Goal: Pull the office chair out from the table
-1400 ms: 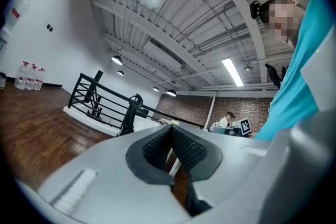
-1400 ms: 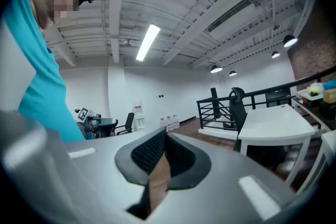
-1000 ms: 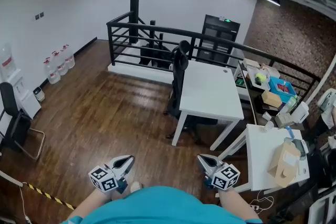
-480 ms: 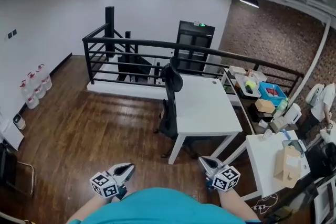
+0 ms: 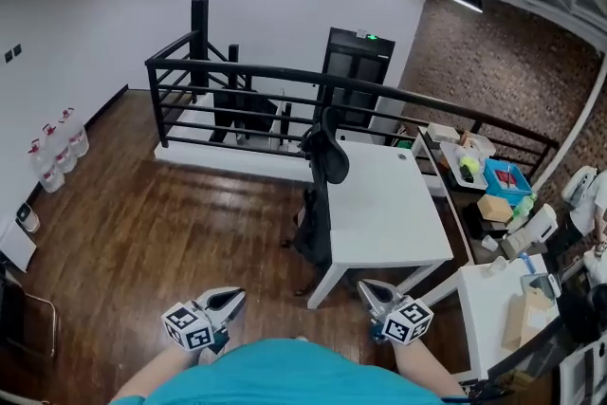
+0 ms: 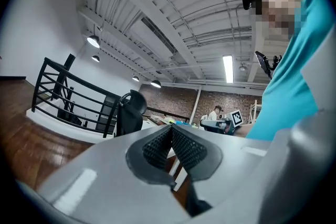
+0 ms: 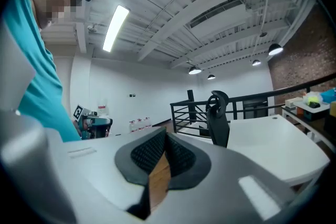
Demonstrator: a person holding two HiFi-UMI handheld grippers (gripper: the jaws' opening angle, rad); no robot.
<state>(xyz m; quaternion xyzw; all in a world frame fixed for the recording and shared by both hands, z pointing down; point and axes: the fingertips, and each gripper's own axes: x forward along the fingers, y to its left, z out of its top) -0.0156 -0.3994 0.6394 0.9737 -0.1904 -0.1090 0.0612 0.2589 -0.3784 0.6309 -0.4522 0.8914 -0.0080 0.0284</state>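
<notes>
A black office chair (image 5: pixel 321 194) is tucked against the left side of a white table (image 5: pixel 384 204) in the head view; its headrest rises above the tabletop. The chair's back (image 6: pixel 128 113) also shows in the left gripper view, and the chair (image 7: pixel 218 118) stands beside the table (image 7: pixel 273 147) in the right gripper view. My left gripper (image 5: pixel 230 299) and right gripper (image 5: pixel 365 291) are held low in front of the person's teal shirt, well short of the chair. Both are shut with nothing between their pads.
A black railing (image 5: pixel 247 100) runs behind the table, with a dark door (image 5: pixel 353 71) beyond. Cluttered tables (image 5: pixel 503 299) and shelves stand at the right. Water bottles (image 5: pixel 52 156) line the left wall. Bare wooden floor (image 5: pixel 161 232) lies left of the chair.
The whole view has advanced toward the table and chair, which now sit nearer and more central. The folding chair at the left has slid out of frame. Both grippers stay shut.
</notes>
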